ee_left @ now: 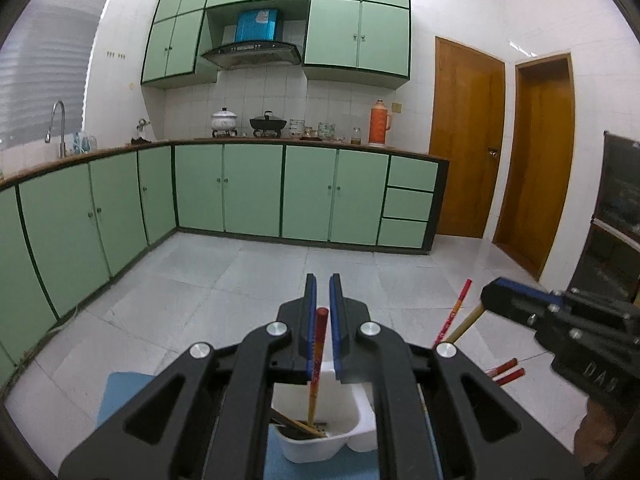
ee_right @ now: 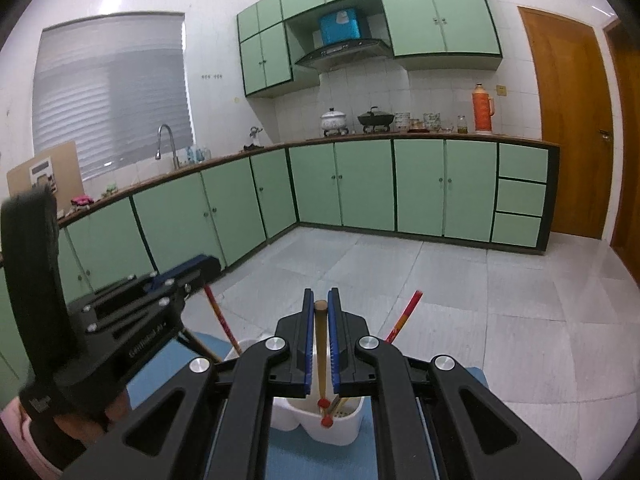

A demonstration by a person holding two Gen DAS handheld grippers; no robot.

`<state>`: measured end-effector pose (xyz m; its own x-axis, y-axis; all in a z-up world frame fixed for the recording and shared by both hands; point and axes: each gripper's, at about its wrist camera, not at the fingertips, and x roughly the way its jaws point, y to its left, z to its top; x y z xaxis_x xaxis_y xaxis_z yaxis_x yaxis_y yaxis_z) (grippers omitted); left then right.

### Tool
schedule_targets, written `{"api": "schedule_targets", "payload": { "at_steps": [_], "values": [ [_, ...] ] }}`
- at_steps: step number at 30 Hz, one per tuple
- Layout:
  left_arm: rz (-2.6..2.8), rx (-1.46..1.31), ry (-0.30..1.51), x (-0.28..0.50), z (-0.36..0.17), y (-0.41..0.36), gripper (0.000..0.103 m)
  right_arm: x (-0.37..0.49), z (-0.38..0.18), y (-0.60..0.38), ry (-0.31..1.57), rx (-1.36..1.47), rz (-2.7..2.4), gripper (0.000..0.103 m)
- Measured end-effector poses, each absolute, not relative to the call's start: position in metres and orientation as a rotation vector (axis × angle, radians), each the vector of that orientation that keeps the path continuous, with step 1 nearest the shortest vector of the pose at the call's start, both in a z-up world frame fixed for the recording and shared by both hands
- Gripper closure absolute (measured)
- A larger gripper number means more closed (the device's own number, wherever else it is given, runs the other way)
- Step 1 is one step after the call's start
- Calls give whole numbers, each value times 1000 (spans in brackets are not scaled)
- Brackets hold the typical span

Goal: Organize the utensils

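Observation:
A white utensil holder point(ee_left: 320, 442) stands on a blue mat point(ee_left: 120, 396) right under both grippers; it also shows in the right wrist view point(ee_right: 320, 424). My left gripper point(ee_left: 322, 292) has its jaws narrowly apart around a red-topped chopstick point(ee_left: 318, 352) that stands in the holder. My right gripper point(ee_right: 320, 304) is shut on a wooden-tipped utensil handle point(ee_right: 320, 344) that reaches down into the holder. More red chopsticks point(ee_right: 402, 316) lean out of the holder. The right gripper point(ee_left: 520, 304) shows at the right of the left wrist view.
Green base cabinets point(ee_left: 256, 192) and a countertop with pots and an orange thermos point(ee_left: 379, 122) run along the far wall. A sink tap point(ee_right: 166, 144) is at left, wooden doors point(ee_left: 466, 140) at right. White tiled floor point(ee_right: 400, 280) lies ahead.

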<state>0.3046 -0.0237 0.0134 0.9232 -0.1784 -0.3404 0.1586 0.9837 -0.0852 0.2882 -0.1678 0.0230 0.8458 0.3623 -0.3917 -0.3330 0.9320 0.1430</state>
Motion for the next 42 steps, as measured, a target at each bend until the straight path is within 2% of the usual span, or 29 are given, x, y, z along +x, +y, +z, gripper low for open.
{"api": "schedule_targets", "payload": {
  "at_steps": [1,3,4,6,15,22,24,29,35,38,42],
  "values": [
    [-176,-65,357,303,15,-21,90,287,23,-168,431,69,370,96],
    [-175,-77,351,301,19,-18,75,285,24,-170,433,71,372,93],
    [-175,-85,346,299,22,-16,71,283,25,-173,432,76,370,92],
    [-176,-98,332,293,28,-13,67,277,28,-181,418,91,358,81],
    [-140,-101,255,247,54,-6,33,227,48,-225,325,168,279,61],
    [-139,-79,259,202,50,-19,14,183,44,-242,310,159,218,44],
    [-143,-74,269,191,46,-22,13,171,41,-244,315,152,207,36],
    [-142,-62,293,163,36,-25,9,150,34,-243,338,139,202,28],
    [-124,-77,313,136,31,-20,7,132,27,-233,367,114,235,11],
    [-112,-84,330,125,30,-15,7,124,27,-225,372,112,253,6],
    [-102,-79,343,111,33,-13,7,116,29,-215,384,124,253,6]
  ]
}}
